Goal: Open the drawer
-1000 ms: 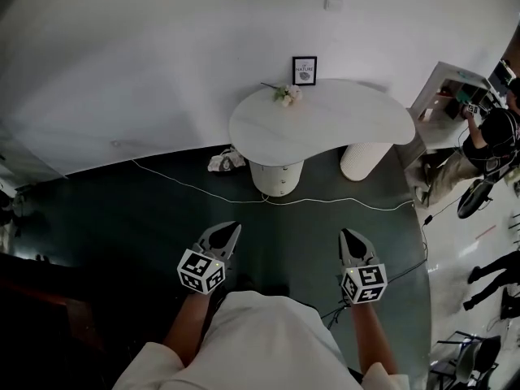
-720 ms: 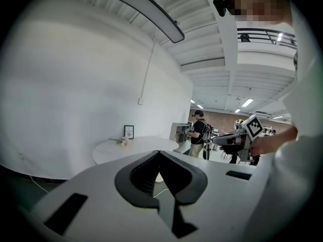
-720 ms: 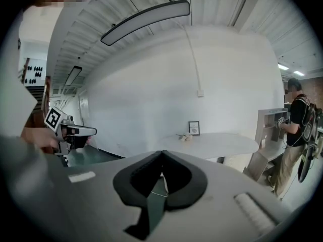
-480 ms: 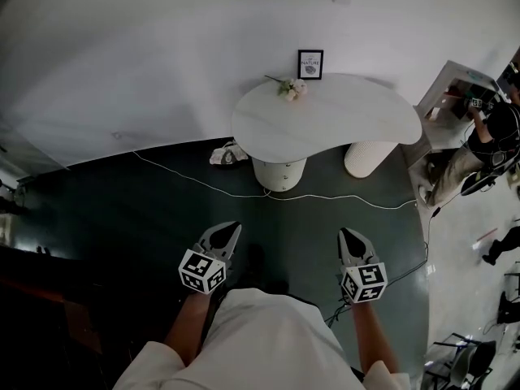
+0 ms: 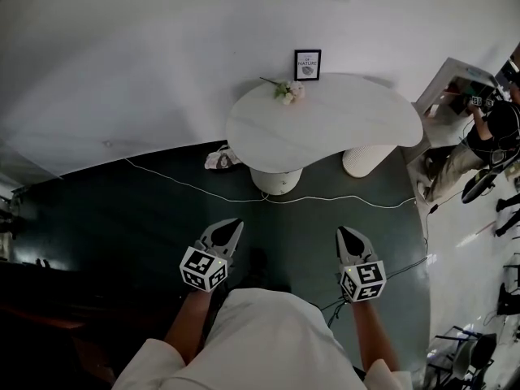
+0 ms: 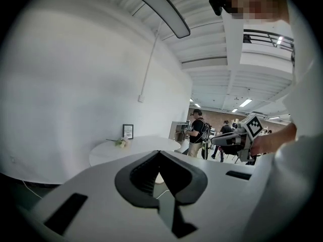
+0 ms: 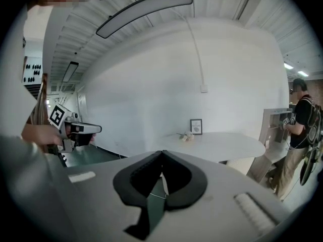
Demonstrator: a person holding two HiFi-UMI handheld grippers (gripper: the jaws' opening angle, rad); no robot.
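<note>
Left gripper (image 5: 234, 227): jaws together, nothing held.
Right gripper (image 5: 345, 234): jaws together, nothing held.
Surface (image 5: 349, 124): white, well ahead.

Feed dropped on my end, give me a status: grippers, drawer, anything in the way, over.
Both shut, empty: left gripper, right gripper. No drawer in sight; white table ahead, apart from both. White cable across the floor before it.

Left hand-held gripper (image 5: 228, 231) and right hand-held gripper (image 5: 350, 239) point forward side by side, jaws together.
</note>
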